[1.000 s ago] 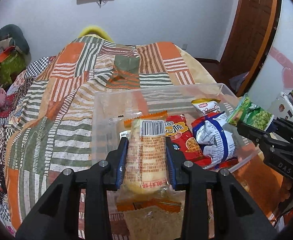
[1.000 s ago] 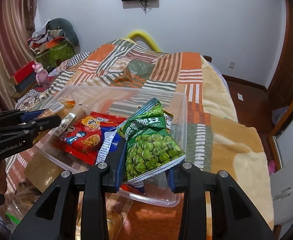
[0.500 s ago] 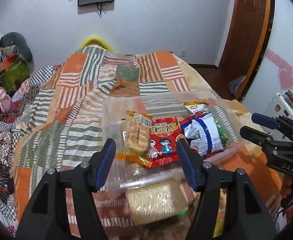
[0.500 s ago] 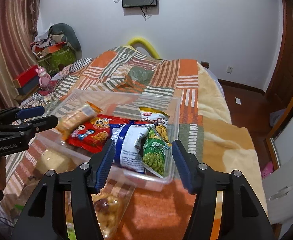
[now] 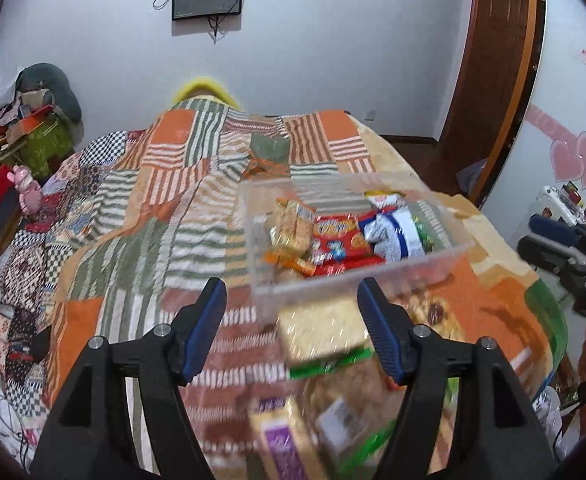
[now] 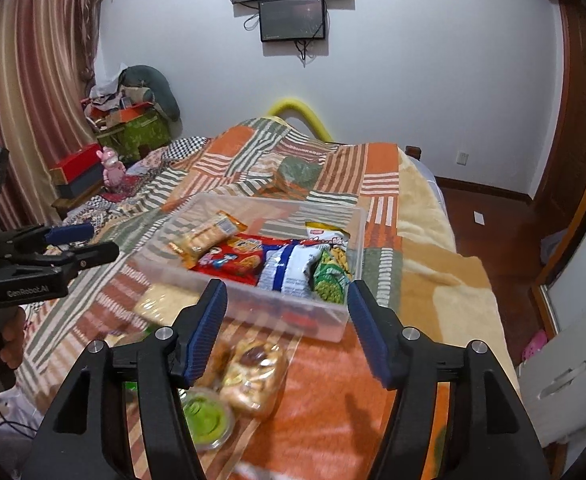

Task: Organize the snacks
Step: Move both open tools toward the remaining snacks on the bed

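Snacks sit in a clear rectangular plastic bin (image 6: 253, 300) on the orange-and-green striped patchwork bedspread (image 6: 373, 184), at about 12 o'clock from the right gripper.

Bin contents, left to right in the right wrist view:
- tan cracker pack with barcode label (image 6: 205, 236), leaning at the bin's 9 o'clock end
- red printed snack bag (image 6: 233, 260), lying flat, touching the cracker pack
- white-and-blue crinkled bag (image 6: 289, 268), overlapping the red bag's right edge
- green pea bag (image 6: 329, 284), against the 3 o'clock wall
- yellow-and-white chip bag (image 6: 329, 238), behind the pea bag

Outside the bin, on the near side:
- pale square cracker block in clear wrap (image 6: 161, 304), just beside the front wall
- clear bag of mixed nuts and dried fruit (image 6: 253, 372), on the orange patch
- small round cup with green lid (image 6: 205, 420), at 6 o'clock, near the nut bag

Left gripper (image 5: 293, 328): jaws spread wide, holding nothing, hovering over loose packs in front of the bin; that foreground is motion-blurred.

Right gripper (image 6: 287, 328): jaws spread wide, holding nothing, above the nut bag and the bin's front wall.

In the right wrist view, the left gripper shows at 9 o'clock, well apart from the bin.
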A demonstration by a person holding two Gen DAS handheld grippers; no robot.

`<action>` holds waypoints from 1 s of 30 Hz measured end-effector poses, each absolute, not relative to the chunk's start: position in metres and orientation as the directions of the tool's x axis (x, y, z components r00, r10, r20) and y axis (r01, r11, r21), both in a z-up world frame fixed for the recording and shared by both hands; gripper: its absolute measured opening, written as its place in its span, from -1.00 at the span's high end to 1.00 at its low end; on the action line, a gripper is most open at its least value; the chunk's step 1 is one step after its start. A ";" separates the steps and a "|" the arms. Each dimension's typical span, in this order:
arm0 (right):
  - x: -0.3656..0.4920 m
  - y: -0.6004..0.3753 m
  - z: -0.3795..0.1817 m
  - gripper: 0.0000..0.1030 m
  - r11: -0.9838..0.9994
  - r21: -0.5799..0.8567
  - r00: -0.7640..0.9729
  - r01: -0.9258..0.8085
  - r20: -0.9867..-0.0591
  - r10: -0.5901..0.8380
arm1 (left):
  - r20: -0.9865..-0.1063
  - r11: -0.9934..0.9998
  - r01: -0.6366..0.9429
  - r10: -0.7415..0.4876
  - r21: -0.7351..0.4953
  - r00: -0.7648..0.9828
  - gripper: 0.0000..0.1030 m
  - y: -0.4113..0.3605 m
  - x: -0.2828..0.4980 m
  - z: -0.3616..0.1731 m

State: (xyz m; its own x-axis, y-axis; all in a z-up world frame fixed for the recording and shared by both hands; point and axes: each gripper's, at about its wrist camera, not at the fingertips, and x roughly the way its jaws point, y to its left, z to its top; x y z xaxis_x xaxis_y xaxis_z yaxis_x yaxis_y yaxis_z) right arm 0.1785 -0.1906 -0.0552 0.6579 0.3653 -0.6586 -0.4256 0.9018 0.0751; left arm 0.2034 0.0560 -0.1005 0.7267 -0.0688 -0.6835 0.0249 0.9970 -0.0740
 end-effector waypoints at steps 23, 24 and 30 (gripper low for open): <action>0.134 -0.173 -0.125 -0.17 0.876 0.182 0.472 -0.447 -0.784 0.404 | -0.836 0.983 -0.009 -0.149 -0.181 0.528 -0.33 0.076 0.137 -0.200; 0.134 -0.173 -0.128 -0.17 0.875 0.188 0.463 -0.446 -0.788 0.406 | -0.836 0.983 -0.005 -0.152 -0.182 0.528 -0.33 0.074 0.138 -0.202; 0.137 -0.164 -0.140 -0.17 0.866 0.200 0.428 -0.457 -0.805 0.412 | -0.845 0.983 0.016 -0.165 -0.182 0.509 -0.32 0.065 0.146 -0.218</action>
State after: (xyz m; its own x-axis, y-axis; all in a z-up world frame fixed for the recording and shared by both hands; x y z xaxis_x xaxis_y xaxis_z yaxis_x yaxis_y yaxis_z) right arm 0.1369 -0.1644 -0.1401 0.4277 0.4117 -0.8047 -0.4573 0.8665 0.2003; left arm 0.1460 0.0648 -0.2182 0.5087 -0.1650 -0.8450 0.0163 0.9831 -0.1822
